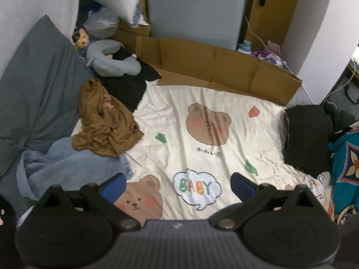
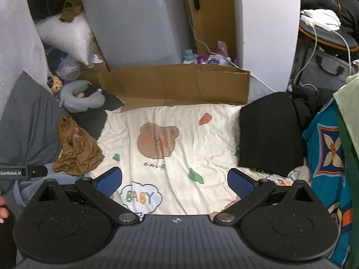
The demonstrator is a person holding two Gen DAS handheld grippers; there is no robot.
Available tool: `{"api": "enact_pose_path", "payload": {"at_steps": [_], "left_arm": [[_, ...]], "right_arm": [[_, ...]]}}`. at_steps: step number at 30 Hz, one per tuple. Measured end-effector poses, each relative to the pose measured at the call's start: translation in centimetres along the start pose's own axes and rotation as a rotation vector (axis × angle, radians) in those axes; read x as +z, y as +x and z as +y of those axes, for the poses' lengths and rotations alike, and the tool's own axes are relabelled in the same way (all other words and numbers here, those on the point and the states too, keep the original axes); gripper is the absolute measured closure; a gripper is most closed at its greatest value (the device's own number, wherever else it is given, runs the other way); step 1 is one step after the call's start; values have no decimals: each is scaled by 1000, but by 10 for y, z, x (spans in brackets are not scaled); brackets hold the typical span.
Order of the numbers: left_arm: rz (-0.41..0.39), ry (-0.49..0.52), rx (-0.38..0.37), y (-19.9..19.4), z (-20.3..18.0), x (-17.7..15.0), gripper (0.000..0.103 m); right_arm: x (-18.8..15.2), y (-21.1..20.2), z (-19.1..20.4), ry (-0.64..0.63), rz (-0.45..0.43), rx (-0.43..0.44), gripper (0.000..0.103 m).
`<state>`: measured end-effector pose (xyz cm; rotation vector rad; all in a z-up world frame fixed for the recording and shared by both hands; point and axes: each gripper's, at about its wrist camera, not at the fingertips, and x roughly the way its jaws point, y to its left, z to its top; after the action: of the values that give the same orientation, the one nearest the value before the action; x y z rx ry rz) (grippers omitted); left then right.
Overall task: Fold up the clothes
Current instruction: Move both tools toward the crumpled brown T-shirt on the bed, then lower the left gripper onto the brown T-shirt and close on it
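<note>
A crumpled brown garment (image 1: pixel 105 123) (image 2: pixel 77 150) lies at the left edge of a cream bear-print blanket (image 1: pixel 190 157) (image 2: pixel 179 134). Light blue jeans (image 1: pixel 67 168) are bunched below it. A black garment (image 1: pixel 125 83) lies spread behind the brown one. A folded black garment (image 1: pixel 307 139) (image 2: pixel 267 132) rests on the blanket's right side. My left gripper (image 1: pixel 178 185) hovers open over the blanket's near part, empty. My right gripper (image 2: pixel 175 182) is open too, holding nothing, above the "BABY" print. The left gripper's body (image 2: pixel 22 172) shows at the right wrist view's left edge.
A flattened cardboard box (image 1: pixel 213 65) (image 2: pixel 179 83) borders the blanket's far side. A grey pillow (image 1: pixel 38 89), a grey neck cushion (image 1: pixel 107 60) and a small doll (image 1: pixel 80 39) sit at the left. A teal patterned cloth (image 2: pixel 325 152) hangs at the right. A grey appliance (image 2: pixel 139 22) stands behind.
</note>
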<state>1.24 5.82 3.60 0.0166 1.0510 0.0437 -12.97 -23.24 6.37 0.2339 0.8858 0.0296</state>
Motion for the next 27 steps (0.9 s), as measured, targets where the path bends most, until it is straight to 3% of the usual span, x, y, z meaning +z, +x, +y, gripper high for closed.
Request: {"api": "enact_pose_path", "payload": {"at_steps": [14, 27], "left_arm": [[-1, -17, 27, 9, 60, 14, 2], [-7, -146, 24, 56, 133, 36, 2]], "right_arm": [[7, 18, -10, 63, 5, 88, 1], [22, 61, 0, 65, -2, 69, 1]]}}
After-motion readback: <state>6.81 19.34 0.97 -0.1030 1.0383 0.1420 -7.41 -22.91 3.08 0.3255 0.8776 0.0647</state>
